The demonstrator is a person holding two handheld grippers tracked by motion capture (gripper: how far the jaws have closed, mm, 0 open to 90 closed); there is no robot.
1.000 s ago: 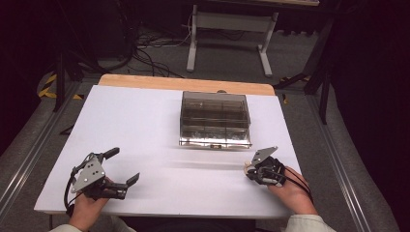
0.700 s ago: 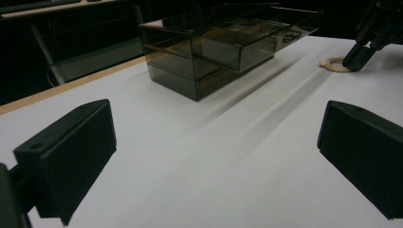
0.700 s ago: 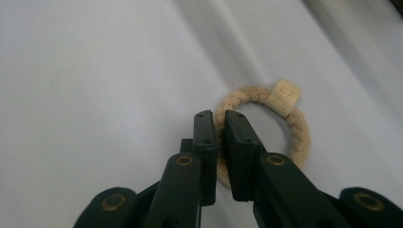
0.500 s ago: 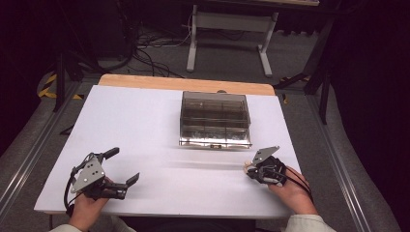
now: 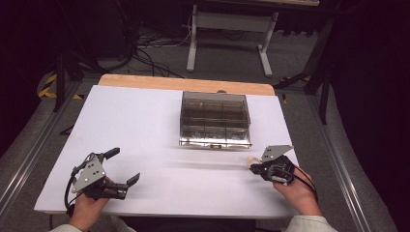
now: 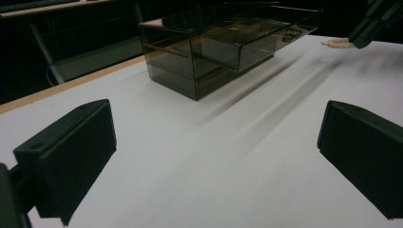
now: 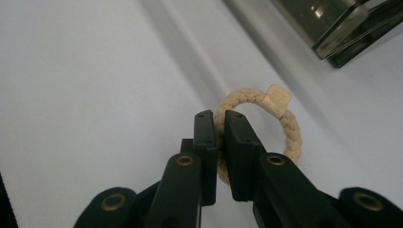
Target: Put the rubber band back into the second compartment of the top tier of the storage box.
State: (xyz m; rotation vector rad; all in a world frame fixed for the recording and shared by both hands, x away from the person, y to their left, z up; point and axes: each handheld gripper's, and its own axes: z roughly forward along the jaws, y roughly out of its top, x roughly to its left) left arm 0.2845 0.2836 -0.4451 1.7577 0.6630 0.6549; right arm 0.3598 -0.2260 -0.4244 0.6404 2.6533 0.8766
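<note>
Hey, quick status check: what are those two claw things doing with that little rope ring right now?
Right gripper fingers shut on the braided ring, on the white table. Left gripper open, holding nothing. Smoky drawer box apart from the ring, nothing between.

Drawer box (image 5: 215, 118) at table (image 5: 145, 125) rear centre; braided ring (image 7: 259, 128) near its front-right corner

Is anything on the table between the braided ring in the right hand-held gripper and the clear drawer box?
Nothing visible: bare white table lies between the braided ring, clamped in the right hand-held gripper, and the drawer box.
</note>
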